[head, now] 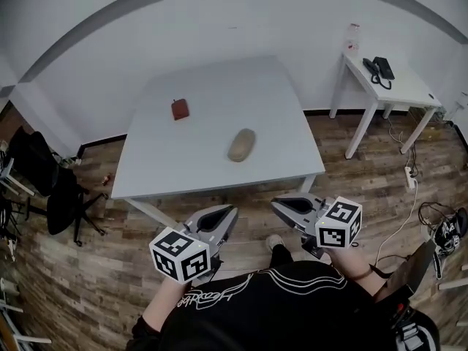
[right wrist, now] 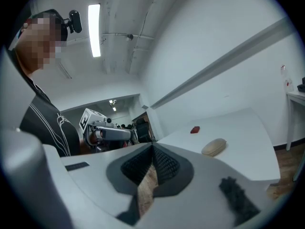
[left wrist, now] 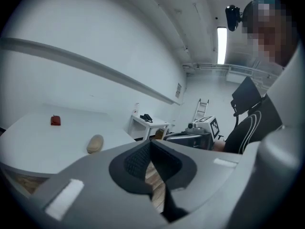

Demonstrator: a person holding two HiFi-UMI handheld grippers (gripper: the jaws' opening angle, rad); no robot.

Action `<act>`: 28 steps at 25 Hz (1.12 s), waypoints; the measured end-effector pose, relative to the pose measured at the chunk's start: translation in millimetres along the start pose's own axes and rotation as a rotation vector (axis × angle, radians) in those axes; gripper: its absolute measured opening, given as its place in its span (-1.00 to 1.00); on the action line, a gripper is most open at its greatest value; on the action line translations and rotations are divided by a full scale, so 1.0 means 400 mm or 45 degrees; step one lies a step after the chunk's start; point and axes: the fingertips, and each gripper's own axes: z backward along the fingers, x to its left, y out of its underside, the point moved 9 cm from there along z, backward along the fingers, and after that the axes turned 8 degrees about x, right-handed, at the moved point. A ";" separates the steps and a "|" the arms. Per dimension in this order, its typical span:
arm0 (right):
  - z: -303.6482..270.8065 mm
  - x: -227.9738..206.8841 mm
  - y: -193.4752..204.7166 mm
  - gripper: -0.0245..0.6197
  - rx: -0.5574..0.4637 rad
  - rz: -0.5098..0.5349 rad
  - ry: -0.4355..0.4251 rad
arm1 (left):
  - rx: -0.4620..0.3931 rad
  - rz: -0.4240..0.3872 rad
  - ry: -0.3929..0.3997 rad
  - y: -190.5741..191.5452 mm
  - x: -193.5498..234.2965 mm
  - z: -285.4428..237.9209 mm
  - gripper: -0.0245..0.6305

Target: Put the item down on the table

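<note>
A tan oval item [head: 242, 145] lies on the white table [head: 219, 86], right of its middle. A small red item [head: 180, 109] sits farther back to the left. Both grippers are held close to the person's body, short of the table's front edge. The left gripper [head: 219, 212] is shut with nothing between its pads. The right gripper [head: 281, 205] is also shut and empty. In the left gripper view, the left gripper [left wrist: 151, 142] points past the tan item [left wrist: 95, 143] and the red item [left wrist: 55, 120]. In the right gripper view, the tan item [right wrist: 214, 147] lies right of the right gripper [right wrist: 152, 147].
A small white side table [head: 398, 93] with a black phone [head: 382, 68] stands at the right wall. A black chair [head: 44, 181] is at the left. A power strip [head: 409, 178] and cables lie on the wooden floor at the right.
</note>
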 end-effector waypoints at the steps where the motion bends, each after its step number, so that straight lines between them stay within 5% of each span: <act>1: 0.004 0.021 0.004 -0.90 -0.008 0.002 -0.006 | -0.011 -0.020 0.001 0.003 -0.015 0.015 -0.91; 7: 0.020 0.105 0.042 -0.90 0.007 0.015 -0.002 | -0.014 -0.111 -0.007 0.035 -0.060 0.050 -0.91; 28: 0.053 0.138 0.082 -0.90 0.051 -0.014 0.069 | 0.000 -0.091 0.094 0.058 -0.064 0.023 -0.91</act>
